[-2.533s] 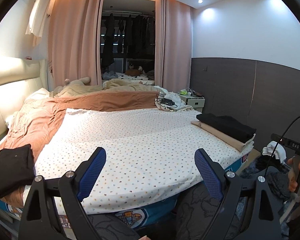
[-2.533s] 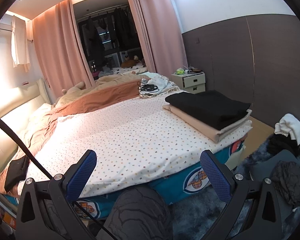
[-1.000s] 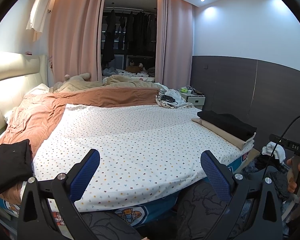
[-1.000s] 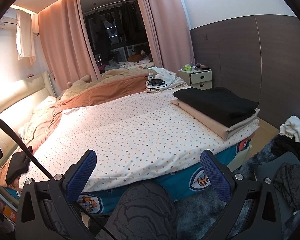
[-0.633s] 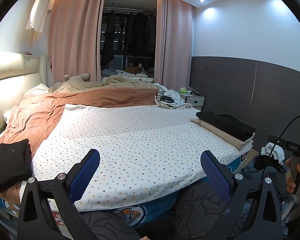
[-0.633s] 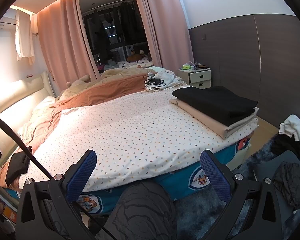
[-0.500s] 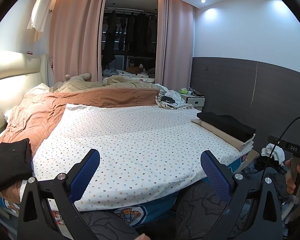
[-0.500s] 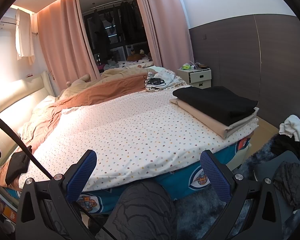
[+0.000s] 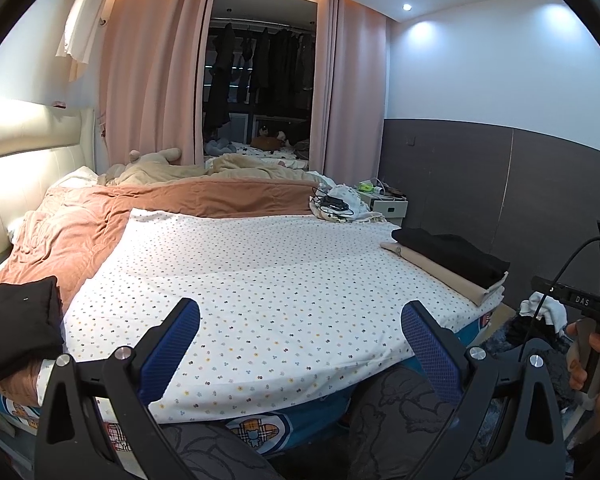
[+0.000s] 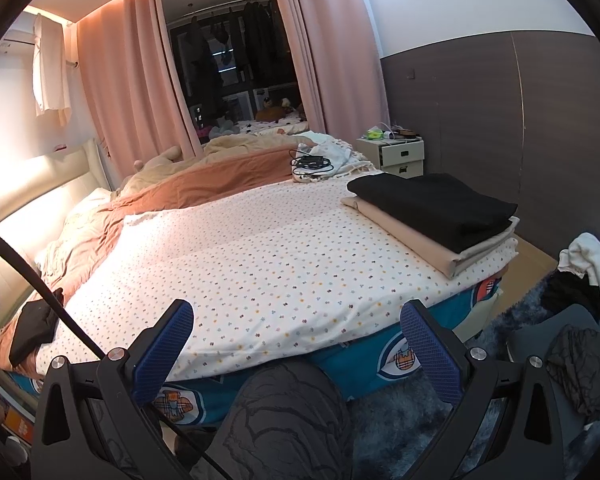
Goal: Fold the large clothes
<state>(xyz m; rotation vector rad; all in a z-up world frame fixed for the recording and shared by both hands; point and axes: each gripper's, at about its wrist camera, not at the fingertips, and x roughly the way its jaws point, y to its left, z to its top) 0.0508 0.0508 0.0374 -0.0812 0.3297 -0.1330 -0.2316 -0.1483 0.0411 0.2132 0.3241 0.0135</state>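
Observation:
A folded black garment (image 9: 452,254) (image 10: 436,204) lies on a folded beige one (image 9: 432,270) (image 10: 404,236) at the right edge of the bed, on the white dotted sheet (image 9: 260,280) (image 10: 260,256). Another folded black garment (image 9: 20,324) (image 10: 34,326) rests at the bed's left corner. My left gripper (image 9: 300,328) is open and holds nothing, hovering at the foot of the bed. The right gripper (image 10: 296,326) is also open with nothing between its blue pads. A loose pile of white and dark clothes (image 10: 584,276) (image 9: 540,316) sits on the floor at the right.
A rumpled brown duvet (image 9: 100,224) covers the head of the bed. Cables and cloth (image 10: 320,162) lie at the far side beside a white nightstand (image 10: 396,154). The person's knees (image 10: 284,412) are below the grippers. A hand (image 9: 596,364) holds the other gripper's handle at right.
The left gripper's fingers have spread wider than 2.5 s ago. Both views have shifted slightly; nothing on the bed has moved.

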